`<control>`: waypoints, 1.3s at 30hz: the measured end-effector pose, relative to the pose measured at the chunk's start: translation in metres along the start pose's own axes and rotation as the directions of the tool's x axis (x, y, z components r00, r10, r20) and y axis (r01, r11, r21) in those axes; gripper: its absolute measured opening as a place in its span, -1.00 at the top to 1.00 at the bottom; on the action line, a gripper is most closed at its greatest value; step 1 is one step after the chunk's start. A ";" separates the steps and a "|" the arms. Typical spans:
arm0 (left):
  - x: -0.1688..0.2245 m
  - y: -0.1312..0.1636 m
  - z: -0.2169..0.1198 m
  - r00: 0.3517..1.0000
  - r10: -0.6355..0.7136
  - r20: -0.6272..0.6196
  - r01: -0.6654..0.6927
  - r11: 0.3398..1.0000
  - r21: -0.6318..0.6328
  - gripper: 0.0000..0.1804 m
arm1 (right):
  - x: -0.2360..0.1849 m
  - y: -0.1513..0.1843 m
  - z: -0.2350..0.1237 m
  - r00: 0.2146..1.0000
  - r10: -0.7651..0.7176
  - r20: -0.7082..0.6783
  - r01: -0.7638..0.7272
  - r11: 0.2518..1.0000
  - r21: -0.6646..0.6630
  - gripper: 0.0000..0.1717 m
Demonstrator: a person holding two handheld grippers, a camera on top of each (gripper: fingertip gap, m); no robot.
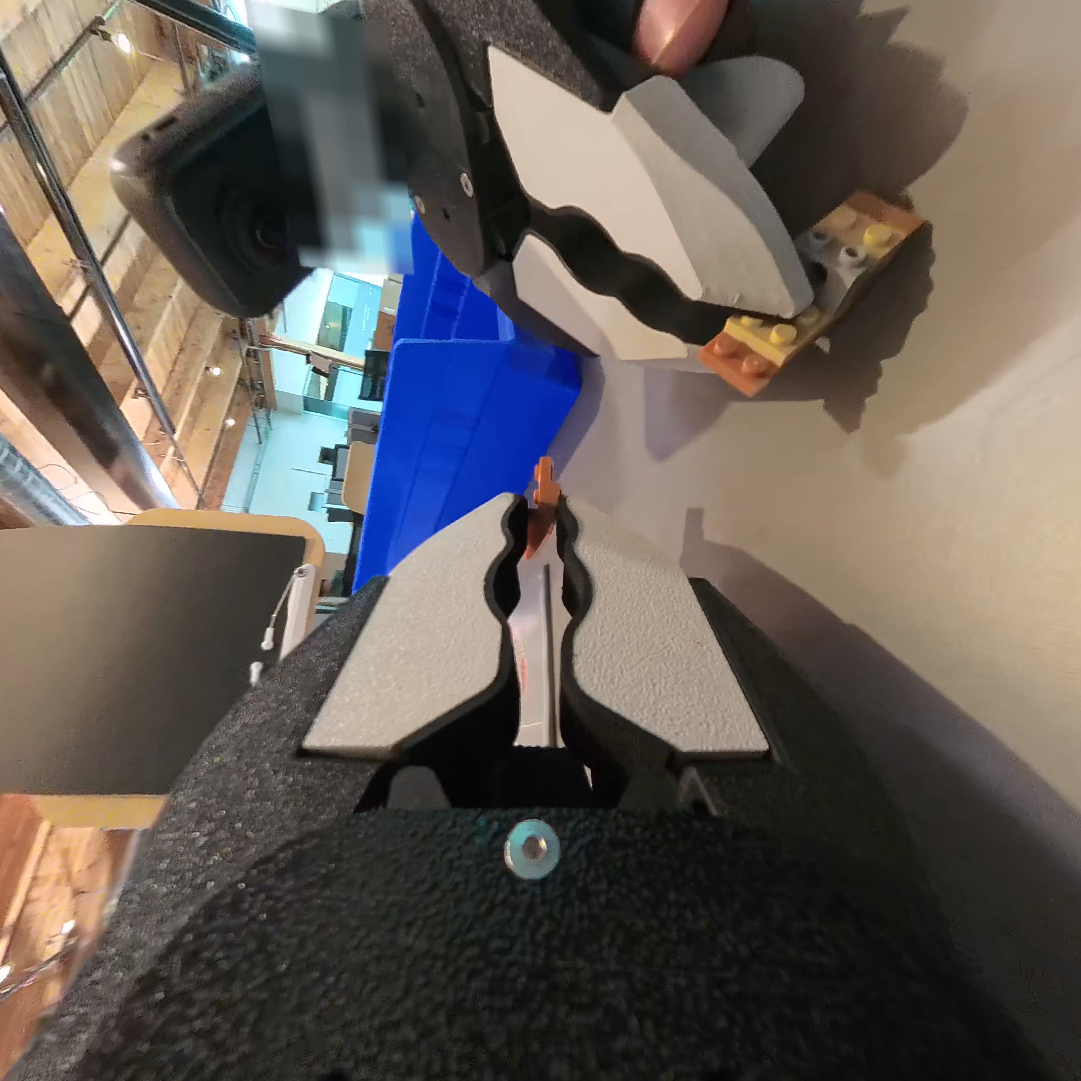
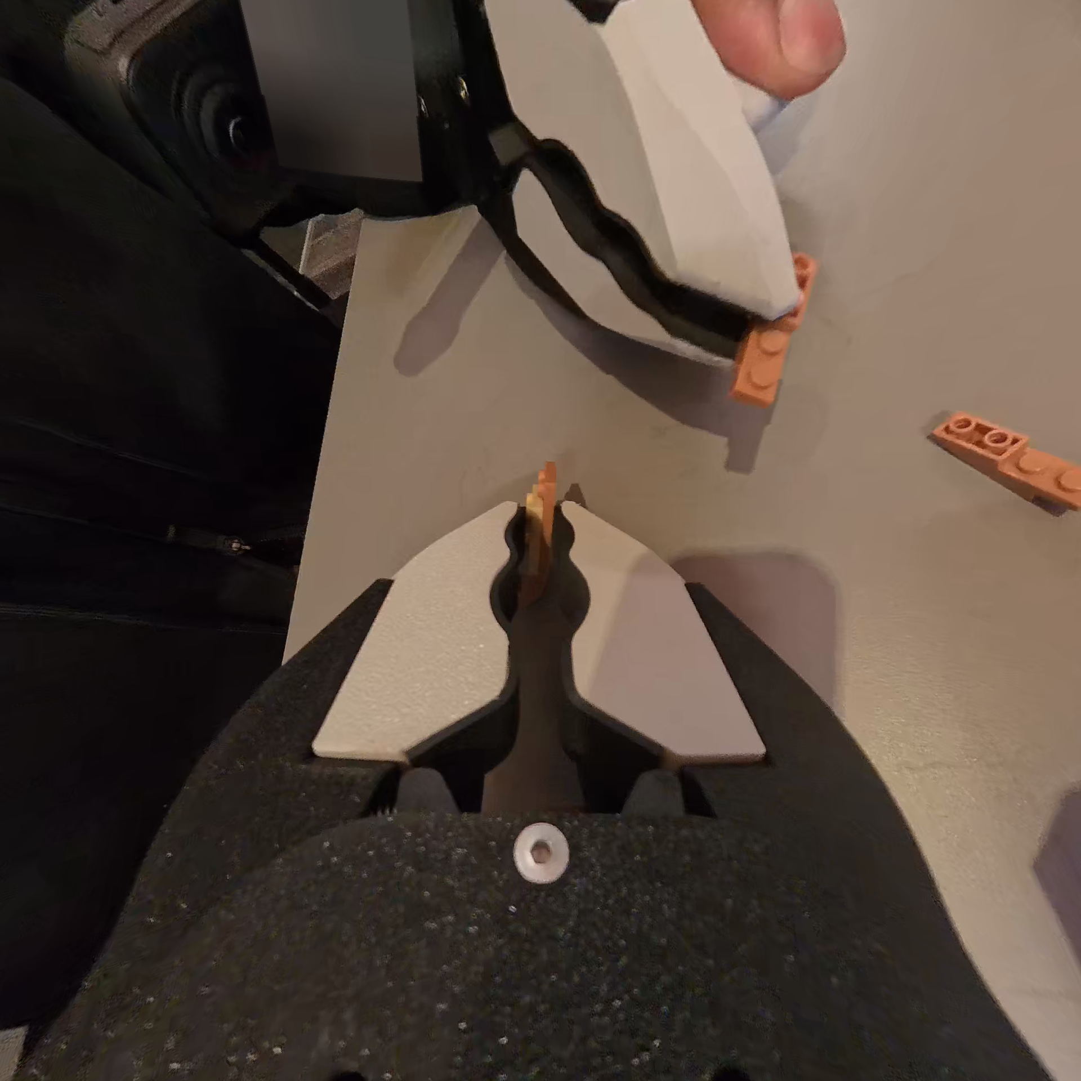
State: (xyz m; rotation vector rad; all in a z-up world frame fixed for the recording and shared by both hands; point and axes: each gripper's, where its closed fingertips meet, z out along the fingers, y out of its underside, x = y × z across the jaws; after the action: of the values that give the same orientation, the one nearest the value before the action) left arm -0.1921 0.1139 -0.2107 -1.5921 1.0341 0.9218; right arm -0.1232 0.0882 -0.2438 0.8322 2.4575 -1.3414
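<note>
Two claws, each clamped on its own bit of toy brick, nothing dangling loose.

The left gripper (image 1: 541, 510) has a thin orange-brown studded plate (image 1: 545, 479) pinched edge-on right at its tips, with the dark pads tight on both faces. In its own view the free end pokes out toward 12 o'clock. From the right wrist view, that same plate hangs at about 1 o'clock with its studs facing the camera.

The right gripper (image 2: 541, 512) is clenched on a small stacked build (image 1: 754, 351): a brown plate with tan plates on it and a grey piece tucked behind. In its own view you only get the layers edge-on, sticking out at 12. In the left view the stack sits up at 1 o'clock. The two held pieces are near each other but not touching.

One more joined pair of orange-brown plates (image 2: 1006, 462) lies loose on the pale table (image 2: 643, 433) at 3 o'clock in the right view, well apart from both claws.

Further out:
- a thumb (image 2: 784, 41) rests on the left claw's finger at the top edge
- a blue bin (image 1: 468, 421) stands behind at 11 in the left view
- someone's dark clothing (image 2: 146, 468) fills the 9 o'clock side past the table edge
</note>
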 end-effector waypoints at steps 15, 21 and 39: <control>-0.014 -0.015 0.001 0.992 -0.002 0.123 -0.005 0.999 0.054 0.90 | -0.007 0.001 0.000 0.999 -0.032 0.042 0.032 0.999 0.005 0.90; 0.006 -0.025 -0.004 0.999 -0.033 0.023 0.029 0.987 0.155 0.90 | -0.004 0.000 -0.002 0.997 0.045 0.056 -0.046 0.999 0.018 0.90; 0.026 -0.051 -0.018 0.984 0.172 0.036 -0.176 0.966 0.191 0.90 | -0.013 0.008 -0.002 0.993 0.064 0.098 -0.062 0.998 -0.029 0.90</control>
State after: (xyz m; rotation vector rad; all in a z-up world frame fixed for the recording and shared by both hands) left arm -0.1346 0.0990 -0.2138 -1.3448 1.2267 0.9216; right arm -0.1085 0.0881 -0.2427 0.8101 2.3488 -1.2939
